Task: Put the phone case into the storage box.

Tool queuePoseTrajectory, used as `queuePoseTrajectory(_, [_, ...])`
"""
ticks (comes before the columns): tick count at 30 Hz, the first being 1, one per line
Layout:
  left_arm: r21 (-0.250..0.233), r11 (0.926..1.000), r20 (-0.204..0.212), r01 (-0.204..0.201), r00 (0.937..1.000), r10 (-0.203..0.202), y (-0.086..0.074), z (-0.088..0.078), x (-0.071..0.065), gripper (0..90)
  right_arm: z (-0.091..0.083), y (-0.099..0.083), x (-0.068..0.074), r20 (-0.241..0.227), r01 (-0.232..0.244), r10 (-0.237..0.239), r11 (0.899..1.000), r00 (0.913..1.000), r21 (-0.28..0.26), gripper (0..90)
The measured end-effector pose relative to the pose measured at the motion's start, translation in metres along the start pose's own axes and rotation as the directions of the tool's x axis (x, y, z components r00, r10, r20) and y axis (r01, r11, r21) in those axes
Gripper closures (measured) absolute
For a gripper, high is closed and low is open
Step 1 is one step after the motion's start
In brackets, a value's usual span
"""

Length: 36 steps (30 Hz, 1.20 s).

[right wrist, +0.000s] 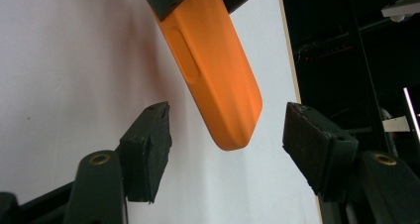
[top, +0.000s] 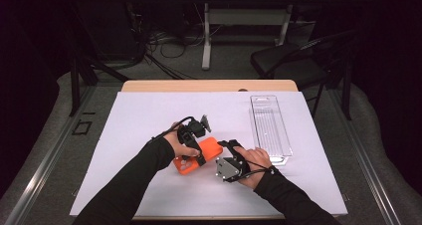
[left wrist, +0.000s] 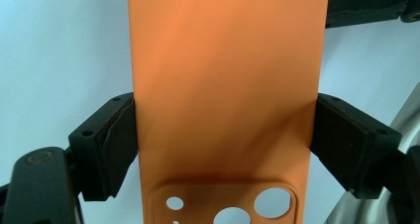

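An orange phone case (top: 211,146) hangs just above the white sheet (top: 149,110) at the table's middle. My left gripper (top: 199,154) is shut on it across its width: in the left gripper view both pads (left wrist: 121,140) press the long edges of the case (left wrist: 225,75), just above the camera cutout. My right gripper (top: 225,148) faces the case from the right. In the right gripper view the rounded free end of the case (right wrist: 218,75) sits between the jaws of my right gripper (right wrist: 228,135), with clear gaps on both sides, so it is open.
A clear plastic tray (top: 269,128) lies lengthwise on the right part of the sheet, close to my right hand. Beyond the table stand a black chair (top: 293,60) and another table's legs (top: 206,36). The sheet's right edge is near.
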<state>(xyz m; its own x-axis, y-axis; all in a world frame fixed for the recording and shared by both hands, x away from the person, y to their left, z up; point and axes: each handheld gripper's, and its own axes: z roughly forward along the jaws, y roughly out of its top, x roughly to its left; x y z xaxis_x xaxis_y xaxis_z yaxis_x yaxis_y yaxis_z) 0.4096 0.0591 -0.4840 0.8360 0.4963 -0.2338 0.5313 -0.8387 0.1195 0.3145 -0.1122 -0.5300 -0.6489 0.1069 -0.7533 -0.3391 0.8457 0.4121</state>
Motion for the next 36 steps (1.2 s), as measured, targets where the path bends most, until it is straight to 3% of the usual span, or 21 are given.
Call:
queuePoseTrajectory(11, [0.012,0.9999,0.01,0.005,0.9999,-0.006,0.0,0.002,0.0,16.1,0.0,0.001,0.003,0.004,0.035,-0.034,0.999,0.9994,-0.039,37.8])
queuePoseTrajectory(12, [0.015,0.9999,0.011,0.003,0.9999,-0.003,0.001,0.002,0.0,16.1,0.0,0.001,0.002,0.002,0.064,-0.064,0.997,0.9979,-0.047,38.1])
queuePoseTrajectory(14, [0.012,0.9999,0.011,0.003,0.9999,-0.003,0.001,0.002,0.001,16.1,0.0,0.001,0.004,0.002,0.047,-0.047,0.998,0.9989,-0.033,38.2])
queuePoseTrajectory(17, [0.012,0.9999,0.016,0.008,0.9998,-0.008,0.001,0.003,0.001,16.1,0.0,0.002,0.005,0.005,0.061,-0.061,0.997,0.9981,-0.041,38.7])
queuePoseTrajectory(19, [0.015,0.9999,0.019,0.008,0.9998,-0.008,0.001,0.004,0.0,16.1,0.0,0.003,0.006,0.015,0.103,-0.103,0.994,0.9946,-0.035,40.0])
queuePoseTrajectory(21, [0.02,0.9998,0.021,0.005,0.9998,-0.006,0.001,0.004,0.0,16.1,0.001,0.004,0.009,0.017,0.103,-0.102,0.994,0.9946,-0.042,41.6])
queuePoseTrajectory(24, [0.022,0.9998,0.022,0.0,0.9998,0.0,0.001,0.004,-0.001,16.1,0.0,0.006,0.01,0.021,0.143,-0.142,0.989,0.9897,-0.041,44.0])
queuePoseTrajectory(32, [0.028,0.9996,0.033,-0.007,0.9995,0.006,0.002,0.005,-0.002,16.1,-0.001,0.008,0.014,0.032,0.192,-0.191,0.981,0.981,-0.038,52.6])
queuePoseTrajectory(36, [0.035,0.9994,0.036,-0.006,0.9993,0.005,0.002,0.007,-0.002,16.1,0.0,0.008,0.016,0.041,0.253,-0.251,0.967,0.967,-0.032,55.2])
